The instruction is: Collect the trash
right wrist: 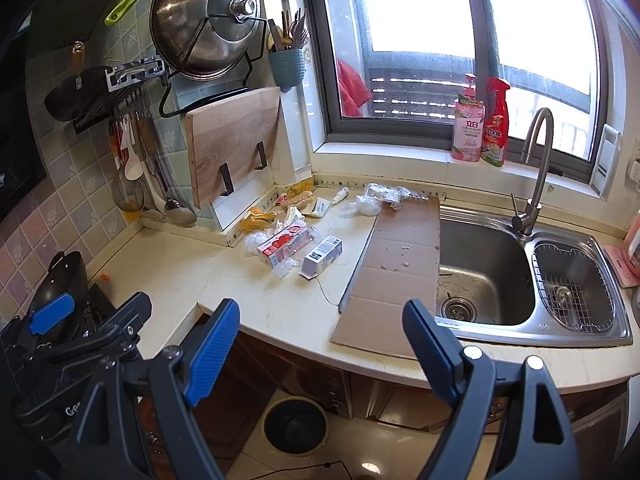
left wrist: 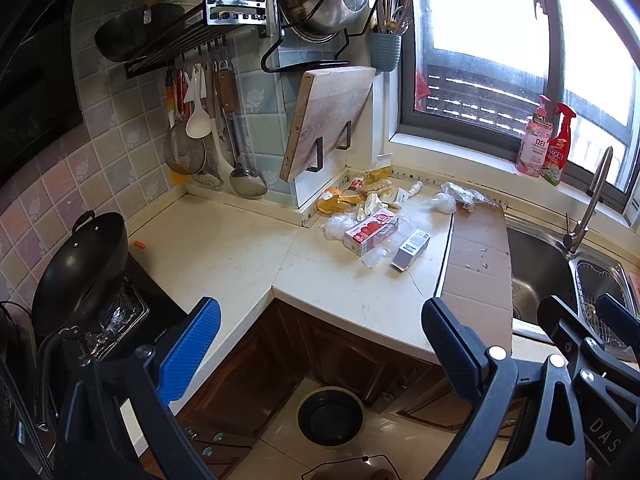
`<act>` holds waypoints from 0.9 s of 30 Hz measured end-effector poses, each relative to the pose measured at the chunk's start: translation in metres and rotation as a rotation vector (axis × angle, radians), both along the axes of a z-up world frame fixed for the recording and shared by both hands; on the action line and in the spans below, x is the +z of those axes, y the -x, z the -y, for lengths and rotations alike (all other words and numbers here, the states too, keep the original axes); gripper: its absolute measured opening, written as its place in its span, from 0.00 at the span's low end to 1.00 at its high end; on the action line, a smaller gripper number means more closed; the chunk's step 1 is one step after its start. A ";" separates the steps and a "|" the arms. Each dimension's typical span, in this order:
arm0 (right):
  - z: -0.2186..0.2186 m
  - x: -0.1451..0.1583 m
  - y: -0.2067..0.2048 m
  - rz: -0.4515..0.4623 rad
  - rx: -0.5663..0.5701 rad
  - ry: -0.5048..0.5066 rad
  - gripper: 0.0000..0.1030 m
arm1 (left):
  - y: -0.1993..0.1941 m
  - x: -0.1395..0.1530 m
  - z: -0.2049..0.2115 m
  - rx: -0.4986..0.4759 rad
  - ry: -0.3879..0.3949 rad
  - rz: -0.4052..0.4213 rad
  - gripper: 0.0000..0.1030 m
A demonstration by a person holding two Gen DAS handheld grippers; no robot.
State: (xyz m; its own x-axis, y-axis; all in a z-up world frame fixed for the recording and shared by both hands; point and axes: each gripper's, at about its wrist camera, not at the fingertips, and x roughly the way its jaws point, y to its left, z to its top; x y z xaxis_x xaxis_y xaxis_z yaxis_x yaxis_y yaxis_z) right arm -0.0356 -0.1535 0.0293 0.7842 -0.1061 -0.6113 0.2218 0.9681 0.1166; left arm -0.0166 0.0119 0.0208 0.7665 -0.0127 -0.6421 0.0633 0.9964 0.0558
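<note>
I am holding both claws back from the counter edge, and neither is gripping anything: my left gripper (left wrist: 320,344) is standing with its jaws spread wide, and my right gripper (right wrist: 320,344) is spread just as wide. My landmark is the wooden cutting board (right wrist: 232,142) leaning on its rack. The trash is lying on the countertop (left wrist: 224,248) just in front of that board's foot: a red-and-white carton (left wrist: 370,232), a small white box (left wrist: 410,249) beside it on the sink side, orange peel (left wrist: 334,200) nearer the board, clear plastic wrap (left wrist: 444,202) further toward the window, and a flattened sheet of cardboard (right wrist: 400,256) between the pile and the sink (right wrist: 480,268). The round bin (right wrist: 295,424) is sitting on the floor below the counter, well forward of the board.

As I judge it, I am only setting up the first pick. The rigid carton looks the easiest start: I would be coming down over its narrow width, closing across the flat sides rather than the ends. The films and peel will likely crumple or slip, so I would be pinching those low against the countertop.

For writing, the pink bottle (right wrist: 467,128) on the sill beyond the board is showing the characters 立白. The carton and the red spray bottle (right wrist: 496,124) carry print too small to read.
</note>
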 end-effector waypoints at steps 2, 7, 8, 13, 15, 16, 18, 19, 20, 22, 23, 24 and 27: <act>0.000 0.000 0.002 -0.001 -0.005 -0.003 0.82 | 0.001 0.000 0.000 -0.005 0.000 -0.001 0.96; -0.002 0.000 0.004 -0.007 -0.018 -0.006 0.82 | 0.002 0.001 -0.001 -0.016 -0.003 -0.005 0.96; -0.003 0.000 0.004 -0.008 -0.020 -0.006 0.82 | 0.002 0.001 -0.001 -0.018 -0.004 -0.006 0.96; -0.006 -0.002 0.005 -0.012 -0.027 -0.011 0.82 | 0.002 0.001 -0.001 -0.019 -0.005 -0.006 0.96; -0.008 -0.003 0.005 -0.016 -0.032 -0.014 0.82 | 0.002 0.000 -0.003 -0.025 -0.007 -0.011 0.97; -0.009 -0.003 0.005 -0.018 -0.035 -0.016 0.82 | 0.001 0.000 -0.005 -0.029 -0.007 -0.014 0.97; -0.011 -0.005 0.004 -0.022 -0.041 -0.021 0.82 | -0.001 -0.001 -0.008 -0.040 -0.005 -0.022 0.97; -0.012 -0.006 0.003 -0.024 -0.044 -0.024 0.82 | -0.002 -0.001 -0.010 -0.046 -0.004 -0.026 0.97; -0.014 -0.007 0.002 -0.026 -0.047 -0.027 0.82 | -0.004 -0.002 -0.012 -0.052 -0.002 -0.031 0.97; -0.017 -0.008 0.000 -0.031 -0.055 -0.031 0.82 | -0.008 -0.004 -0.016 -0.069 0.003 -0.040 0.97; -0.018 -0.009 -0.001 -0.033 -0.061 -0.033 0.82 | -0.011 -0.005 -0.017 -0.075 0.004 -0.044 0.97; -0.020 -0.010 -0.002 -0.034 -0.067 -0.035 0.82 | -0.014 -0.006 -0.019 -0.084 0.010 -0.049 0.97; -0.024 -0.014 -0.004 -0.038 -0.080 -0.042 0.82 | -0.021 -0.011 -0.025 -0.109 0.030 -0.059 0.97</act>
State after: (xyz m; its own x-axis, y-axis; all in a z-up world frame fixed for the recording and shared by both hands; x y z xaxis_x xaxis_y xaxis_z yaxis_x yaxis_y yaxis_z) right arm -0.0321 -0.1296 0.0153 0.7505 -0.1412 -0.6456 0.3032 0.9416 0.1465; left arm 0.0044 0.0367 0.0096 0.7207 -0.1135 -0.6839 0.1733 0.9847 0.0192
